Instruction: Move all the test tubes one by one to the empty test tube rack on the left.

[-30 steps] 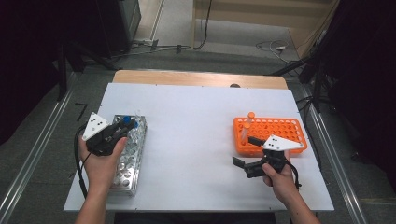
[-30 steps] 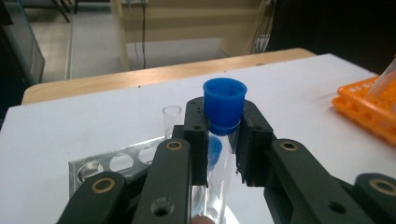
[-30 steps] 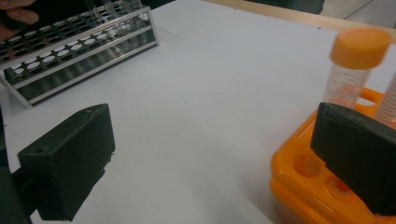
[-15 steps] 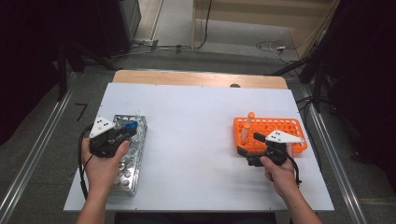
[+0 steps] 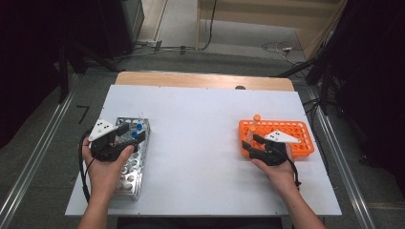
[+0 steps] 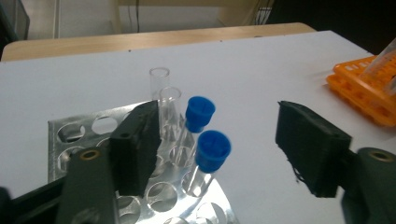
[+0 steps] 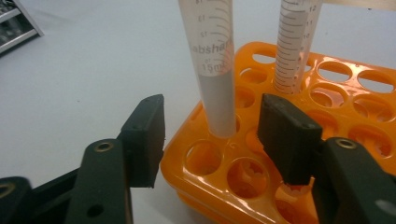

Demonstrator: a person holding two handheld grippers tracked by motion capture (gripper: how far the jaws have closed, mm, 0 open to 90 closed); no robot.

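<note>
Jaws wide on right gripper, flanking clear graduated plastic tube in orange plastic rack, centre frame | left gripper gaping around blue-capped tubes | risk: off-centre squeeze tilts tube, jams hole.

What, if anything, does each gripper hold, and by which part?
Nothing. The left gripper and the right gripper are open, jaws clear of the tubes.
</note>
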